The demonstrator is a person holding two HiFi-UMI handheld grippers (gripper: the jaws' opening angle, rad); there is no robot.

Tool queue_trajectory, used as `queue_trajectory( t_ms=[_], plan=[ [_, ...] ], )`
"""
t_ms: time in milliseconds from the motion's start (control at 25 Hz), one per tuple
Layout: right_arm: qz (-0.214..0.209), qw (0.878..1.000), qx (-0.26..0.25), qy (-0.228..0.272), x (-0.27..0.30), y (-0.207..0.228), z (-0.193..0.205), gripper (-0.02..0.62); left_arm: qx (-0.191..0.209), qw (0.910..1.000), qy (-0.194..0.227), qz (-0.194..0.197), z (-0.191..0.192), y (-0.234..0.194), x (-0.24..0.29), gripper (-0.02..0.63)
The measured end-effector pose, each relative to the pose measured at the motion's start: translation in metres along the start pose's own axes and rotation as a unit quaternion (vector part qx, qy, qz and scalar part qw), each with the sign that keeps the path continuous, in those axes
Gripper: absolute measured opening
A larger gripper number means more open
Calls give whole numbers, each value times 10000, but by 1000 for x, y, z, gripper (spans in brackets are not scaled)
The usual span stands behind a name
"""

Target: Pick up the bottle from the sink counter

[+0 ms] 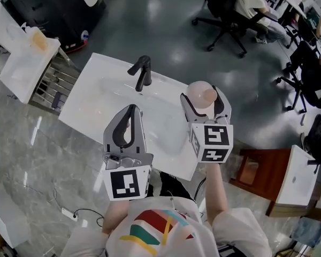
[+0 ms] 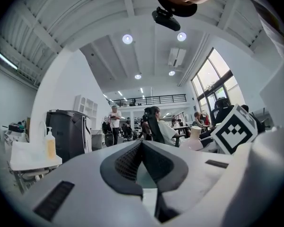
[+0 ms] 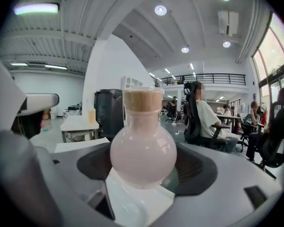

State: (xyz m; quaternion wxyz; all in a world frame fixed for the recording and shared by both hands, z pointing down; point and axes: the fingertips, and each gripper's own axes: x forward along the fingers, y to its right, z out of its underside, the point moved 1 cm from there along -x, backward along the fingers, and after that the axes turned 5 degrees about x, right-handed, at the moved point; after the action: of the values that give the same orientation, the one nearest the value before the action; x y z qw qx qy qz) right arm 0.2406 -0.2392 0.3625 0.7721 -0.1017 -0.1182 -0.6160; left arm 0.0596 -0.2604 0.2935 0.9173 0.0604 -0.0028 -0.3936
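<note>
Bottle (image 3: pixel 143 152), round, pink and cork-topped, sits upright with the right gripper's (image 1: pixel 204 108) jaws closed on its belly, over the white sink counter's (image 1: pixel 96 84) right part. The left gripper (image 1: pixel 131 110) hovers beside it, jaws together and holding nothing.

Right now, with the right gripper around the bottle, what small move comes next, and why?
Probably raise the right gripper straight up a little. Its jaws are shut on the round pink bottle, which stands upright; whether its base has cleared the sink counter is unclear.
</note>
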Motion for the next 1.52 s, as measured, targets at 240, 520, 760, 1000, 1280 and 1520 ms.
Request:
queue_trajectory(
  t_ms=[240, 520, 760, 1000, 1280, 1520],
  plan=[
    [-534, 9964, -187, 638, -34, -66, -53, 390, 131, 9987, 338, -349, -30, -35, -25, 17],
    [-1288, 9858, -168, 1062, -69, -143, -72, 390, 237, 9948, 392, -910, -40, -76, -70, 17],
    [-1727, 9772, -231, 1216, -94, -189, -74, 390, 309, 9899, 369, -1335, -41, -100, -108, 17],
    [-2080, 9687, -333, 1315, -108, -225, -73, 390, 314, 9861, 351, -1595, -40, -117, -133, 17],
    [-2161, 9656, -427, 1383, -116, -235, -76, 390, 365, 9837, 406, -1715, -44, -122, -145, 17],
    [-2154, 9659, -460, 1359, -117, -236, -75, 390, 389, 9840, 447, -1678, -47, -121, -145, 17]
  ],
)
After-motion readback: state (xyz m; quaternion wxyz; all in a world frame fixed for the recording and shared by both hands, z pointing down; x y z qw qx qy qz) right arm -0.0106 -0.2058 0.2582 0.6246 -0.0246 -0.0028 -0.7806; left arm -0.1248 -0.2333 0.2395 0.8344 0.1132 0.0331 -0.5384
